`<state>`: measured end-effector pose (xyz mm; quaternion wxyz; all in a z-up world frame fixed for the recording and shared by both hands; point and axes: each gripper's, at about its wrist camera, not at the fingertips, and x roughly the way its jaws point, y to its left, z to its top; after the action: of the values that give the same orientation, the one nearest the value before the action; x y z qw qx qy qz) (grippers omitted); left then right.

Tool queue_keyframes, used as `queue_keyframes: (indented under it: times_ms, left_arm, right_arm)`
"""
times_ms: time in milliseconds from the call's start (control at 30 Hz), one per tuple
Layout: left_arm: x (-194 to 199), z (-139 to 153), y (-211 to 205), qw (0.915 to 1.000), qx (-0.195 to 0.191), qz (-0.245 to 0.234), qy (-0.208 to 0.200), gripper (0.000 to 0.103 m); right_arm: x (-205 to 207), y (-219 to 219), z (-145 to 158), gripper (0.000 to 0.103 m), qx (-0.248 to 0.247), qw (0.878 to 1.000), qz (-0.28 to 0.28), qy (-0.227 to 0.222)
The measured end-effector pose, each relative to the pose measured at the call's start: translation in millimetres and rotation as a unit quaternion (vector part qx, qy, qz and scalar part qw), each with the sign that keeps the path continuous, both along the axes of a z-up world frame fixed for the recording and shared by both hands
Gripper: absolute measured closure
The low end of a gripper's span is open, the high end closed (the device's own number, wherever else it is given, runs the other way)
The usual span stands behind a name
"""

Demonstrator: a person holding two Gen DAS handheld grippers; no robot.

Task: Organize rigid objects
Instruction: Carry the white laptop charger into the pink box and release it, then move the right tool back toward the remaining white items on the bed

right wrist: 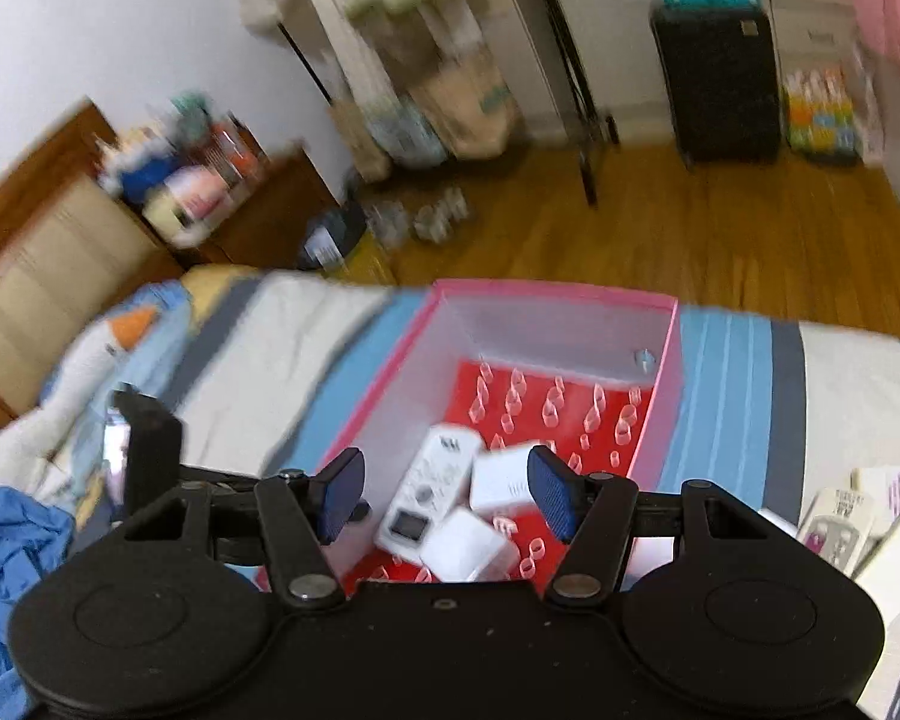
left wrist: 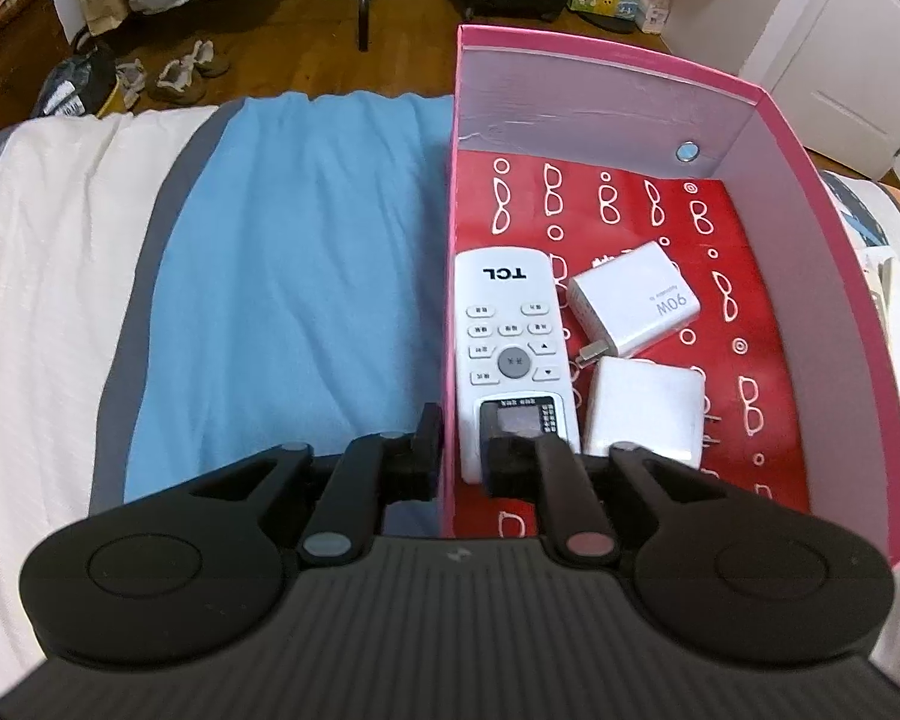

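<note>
Box (left wrist: 780, 120), pink outside and pale inside, was seen resting on a bed, beside a blue blanket (left wrist: 282, 270). Its floor was lined with red paper (left wrist: 630, 204) printed with white glasses. Three white things were gathered in the near half of the box. A remote (left wrist: 510, 330) was laid flat along the left wall with its buttons up. A 90W charger (left wrist: 636, 300) was set just right of the remote, with its prongs turned towards the near end. A plain charger (left wrist: 648, 414) was placed just nearer than it, close beside the remote.

The left gripper (left wrist: 468, 450) was pointed steeply down at the near left corner of the box, and the left wall was straddled by its jaws. One finger was kept outside against the wall, the other inside over the near end of the remote. A narrow gap was left, and the inner finger was seen just clear of the wall, so the jaws were judged released and nothing was clamped.

The right gripper (right wrist: 447, 480) was held above the near end of the box, tilted downward. Its jaws were spread wide and nothing was held between the blue pads (right wrist: 342, 483). That view was blurred, but the remote and both chargers could still be made out in the box below.
</note>
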<state>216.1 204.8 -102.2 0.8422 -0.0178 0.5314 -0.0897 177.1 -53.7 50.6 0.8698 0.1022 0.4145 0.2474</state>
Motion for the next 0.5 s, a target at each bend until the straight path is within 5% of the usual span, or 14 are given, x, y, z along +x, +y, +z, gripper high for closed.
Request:
queue_keyframes:
  times_ms: [133, 500]
  left_arm:
    - [-2, 2, -4, 0.9999, 0.006, -0.009, -0.002, 0.085]
    - [-3, 0, -9, 0.9993, 0.028, -0.024, 0.002, 0.085]
  right_arm:
    - [-6, -22, -4, 0.037, -0.009, 1.0, -0.02, -0.019]
    - [-12, -78, -53, 0.037, -0.114, 0.988, -0.089, 0.053]
